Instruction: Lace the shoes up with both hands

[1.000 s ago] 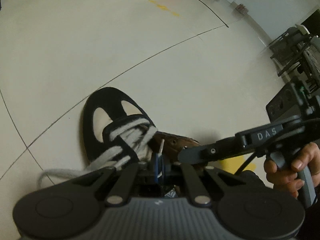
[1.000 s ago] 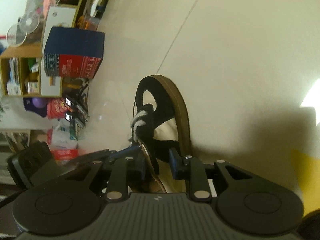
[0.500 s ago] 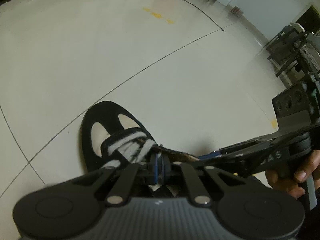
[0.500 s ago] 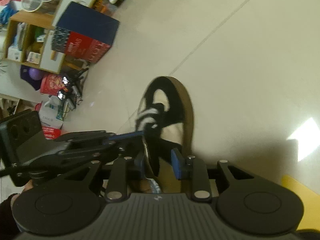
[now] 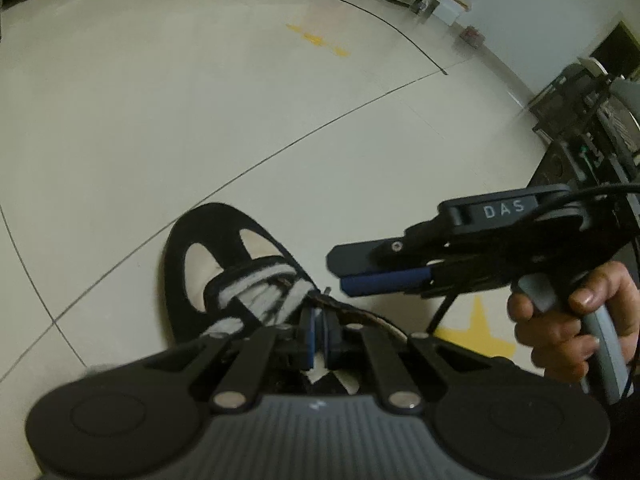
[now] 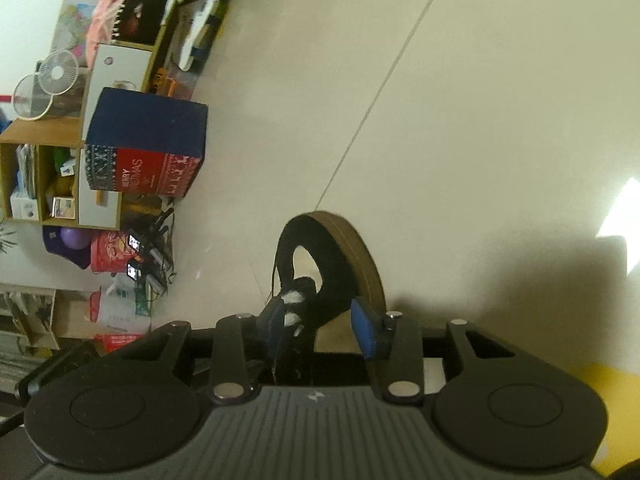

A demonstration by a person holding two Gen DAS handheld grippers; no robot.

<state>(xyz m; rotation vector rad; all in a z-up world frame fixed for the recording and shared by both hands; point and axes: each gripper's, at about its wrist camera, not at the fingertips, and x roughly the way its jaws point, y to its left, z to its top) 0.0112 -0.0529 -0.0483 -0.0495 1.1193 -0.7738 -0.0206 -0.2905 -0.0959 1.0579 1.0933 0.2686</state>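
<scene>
We keep the left gripper [image 5: 319, 334] pinched tight on the white lace [image 5: 256, 286] at the tongue of the black sneaker [image 5: 224, 272] on the tile floor [image 5: 200, 100], while the right gripper [image 6: 320, 320], jaws opening around the shoe without gripping it, should re-aim at the free lace end.

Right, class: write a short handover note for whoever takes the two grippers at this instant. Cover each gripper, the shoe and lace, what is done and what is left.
Left gripper: pads shut over the shoe's opening, apparently pinching the lace there; the pinched part is too hidden to be sure.
Right gripper: jaws opening, nothing pressed between the pads; the shoe's side sits in the gap. From the left wrist view it hangs beside the shoe, apart from it.
Shoe: black and cream, on the floor, toe pointing away.
Lace: white, several rows already crossed over the front.
Left: thread the upper eyelets and tie off.
</scene>
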